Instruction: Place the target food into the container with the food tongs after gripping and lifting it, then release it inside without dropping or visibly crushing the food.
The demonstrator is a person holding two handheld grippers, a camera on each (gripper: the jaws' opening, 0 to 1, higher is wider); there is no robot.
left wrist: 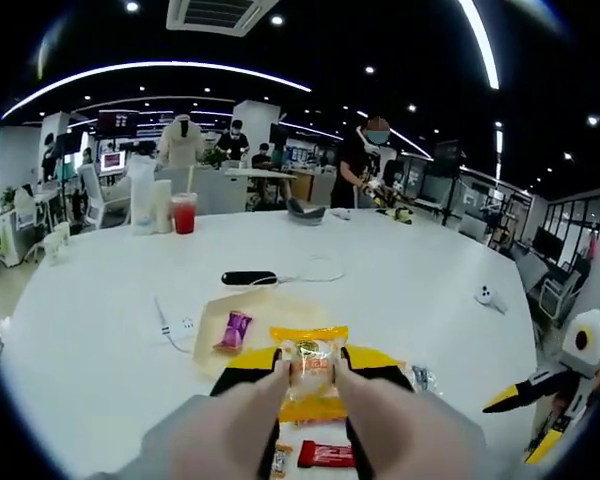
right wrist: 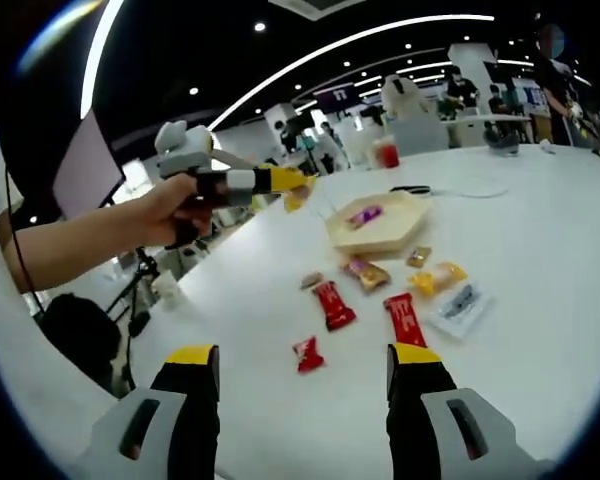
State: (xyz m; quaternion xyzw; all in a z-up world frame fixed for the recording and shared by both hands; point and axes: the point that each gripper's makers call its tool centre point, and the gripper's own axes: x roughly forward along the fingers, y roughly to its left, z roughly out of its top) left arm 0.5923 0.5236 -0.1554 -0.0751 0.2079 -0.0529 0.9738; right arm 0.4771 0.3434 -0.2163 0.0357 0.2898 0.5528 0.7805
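Left gripper view shows your left hand-held gripper (left wrist: 311,372) clamped on the yellow snack packet (left wrist: 309,362), lifted just near of the container (left wrist: 212,318). It's light, soft, crinkly: hold mid-body, gently. Your right hand-held gripper (right wrist: 305,365) gapes empty.

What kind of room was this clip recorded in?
Most likely an open-plan office or lab: long strip lights on a dark ceiling, desks with monitors and people working behind, and a large white table holding snacks and a tray.
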